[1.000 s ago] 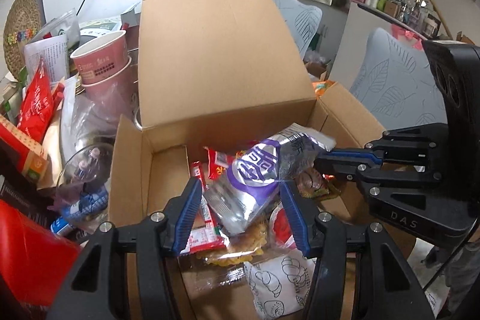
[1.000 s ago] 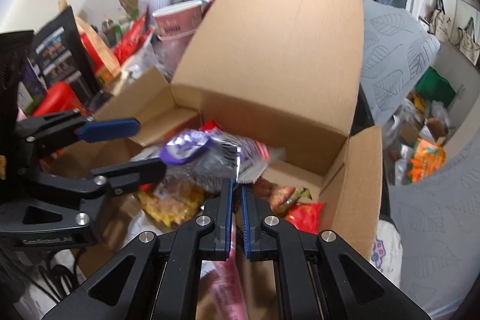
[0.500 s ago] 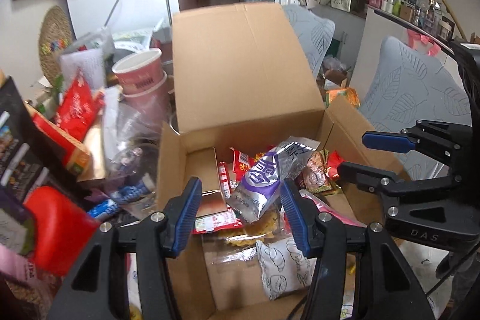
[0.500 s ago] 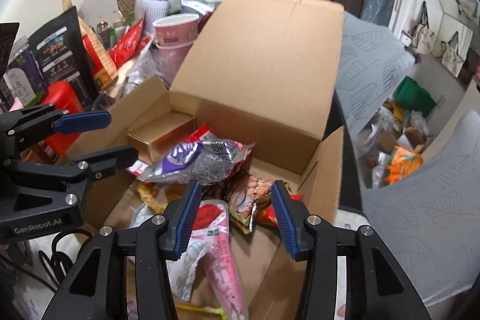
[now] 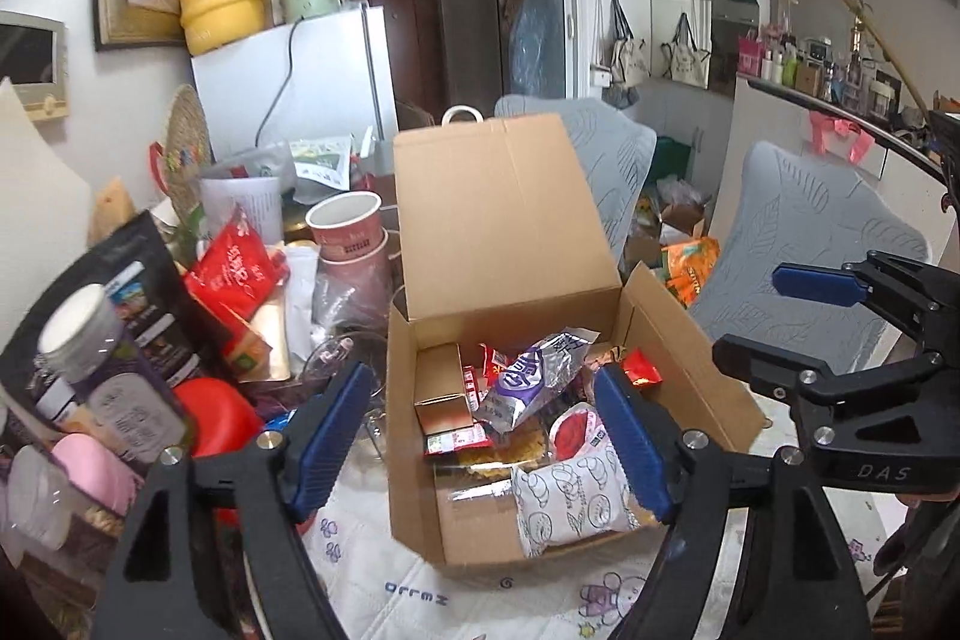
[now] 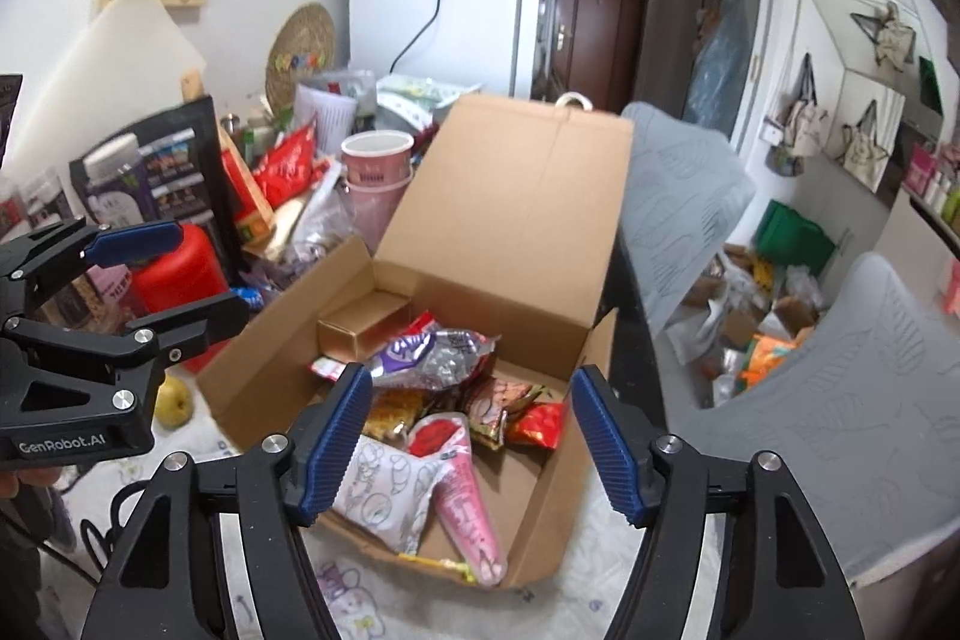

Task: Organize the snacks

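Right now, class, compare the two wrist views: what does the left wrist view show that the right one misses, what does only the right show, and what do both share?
Only the left wrist view shows the counter of small bottles at far right. Only the right wrist view shows the yellow pear beside the box and the green bin. Both show the open cardboard box, the purple-and-silver snack bag lying inside it, the pink paper cups, and both grippers, left gripper and right gripper, open and empty.

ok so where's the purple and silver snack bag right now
In both wrist views the purple and silver snack bag lies inside the open cardboard box, atop the other snacks, beside the small gold carton.
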